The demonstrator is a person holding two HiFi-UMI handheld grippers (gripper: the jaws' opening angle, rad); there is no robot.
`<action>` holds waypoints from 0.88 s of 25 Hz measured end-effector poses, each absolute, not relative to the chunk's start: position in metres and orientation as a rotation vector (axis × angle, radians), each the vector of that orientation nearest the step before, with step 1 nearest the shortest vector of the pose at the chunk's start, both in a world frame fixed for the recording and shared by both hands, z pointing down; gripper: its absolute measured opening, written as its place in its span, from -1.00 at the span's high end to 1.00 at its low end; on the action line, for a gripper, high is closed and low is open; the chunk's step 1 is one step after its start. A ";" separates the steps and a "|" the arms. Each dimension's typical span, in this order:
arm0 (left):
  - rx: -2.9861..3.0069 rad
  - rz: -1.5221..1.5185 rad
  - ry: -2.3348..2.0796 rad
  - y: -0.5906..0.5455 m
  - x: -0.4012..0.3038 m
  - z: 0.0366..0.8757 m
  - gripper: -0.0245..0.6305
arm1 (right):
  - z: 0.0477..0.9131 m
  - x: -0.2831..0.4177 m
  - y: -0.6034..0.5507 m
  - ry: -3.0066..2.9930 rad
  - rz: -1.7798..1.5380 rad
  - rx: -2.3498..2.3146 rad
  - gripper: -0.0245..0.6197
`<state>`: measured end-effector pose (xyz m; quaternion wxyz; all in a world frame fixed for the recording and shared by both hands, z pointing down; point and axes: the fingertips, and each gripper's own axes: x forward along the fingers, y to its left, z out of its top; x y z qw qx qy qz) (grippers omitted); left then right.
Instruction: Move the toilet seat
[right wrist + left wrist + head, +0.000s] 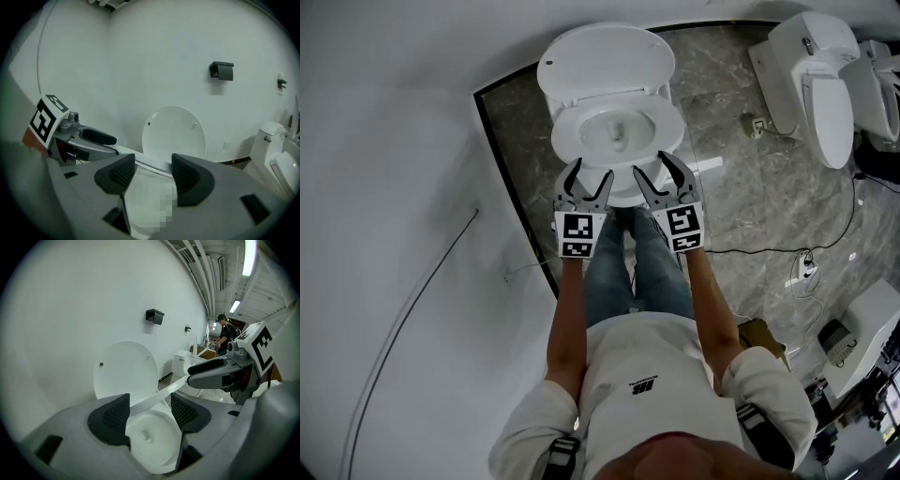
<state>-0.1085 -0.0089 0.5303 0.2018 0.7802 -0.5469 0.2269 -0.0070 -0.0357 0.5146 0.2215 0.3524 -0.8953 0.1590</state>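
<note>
A white toilet stands in front of me with its lid raised against the wall. The seat ring surrounds the bowl. My left gripper and right gripper sit side by side at the seat's front edge, both with jaws spread. In the left gripper view the seat's front edge shows as a thin white band crossing just past the left gripper toward the right gripper. In the right gripper view the same band crosses beyond the right gripper. Whether the fingers touch the seat is hidden.
A white wall runs close along the left. Two more toilets stand at the right on the marble floor, with cables and boxes behind. A black fixture hangs on the wall. A person stands far off.
</note>
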 end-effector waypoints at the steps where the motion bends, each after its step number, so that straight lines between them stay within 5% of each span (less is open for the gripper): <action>1: 2.177 0.633 -1.531 -0.011 -0.109 0.529 0.01 | 0.512 -0.008 -0.038 -2.482 0.443 0.973 0.10; 22: 2.144 0.688 -1.632 -0.056 -0.124 0.511 0.09 | 0.493 -0.014 -0.081 -2.546 0.419 0.956 0.18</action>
